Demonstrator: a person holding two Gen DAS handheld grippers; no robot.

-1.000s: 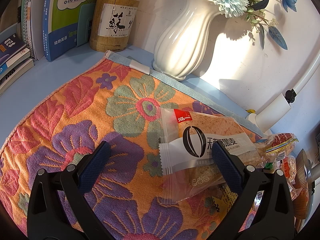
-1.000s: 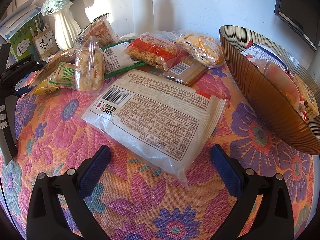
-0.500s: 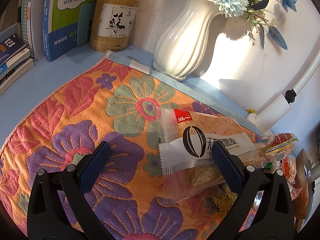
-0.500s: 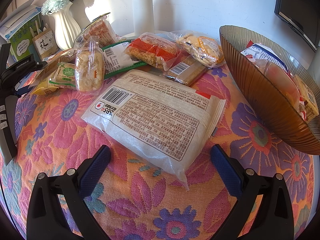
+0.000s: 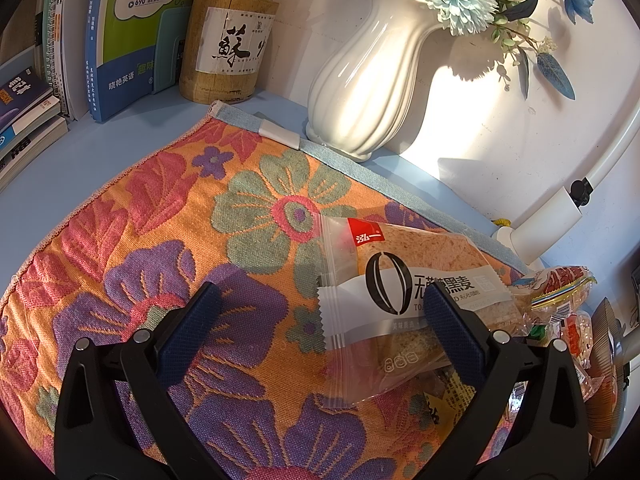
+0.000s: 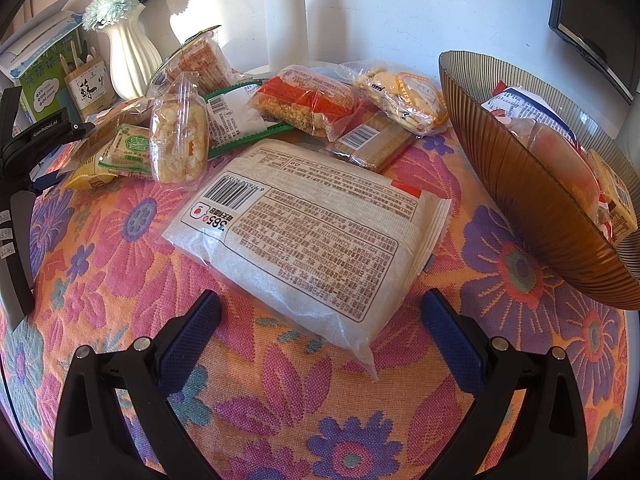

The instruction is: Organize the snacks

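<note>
Currently: left tongs [image 5: 320, 312] spread, toast packet [image 5: 404, 292] ahead | right tongs [image 6: 320, 314] spread, flat bread bag [image 6: 312, 236] ahead | bowl [image 6: 532, 200] right | vase [image 5: 360, 92] behind.

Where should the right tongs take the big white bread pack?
The bread pack lies flat, label up, cornerwise to the open right tongs. Best pinch the near corner from the camera side, low along the cloth: the thin seam there fits between the fingers, while the body looks too wide.
</note>
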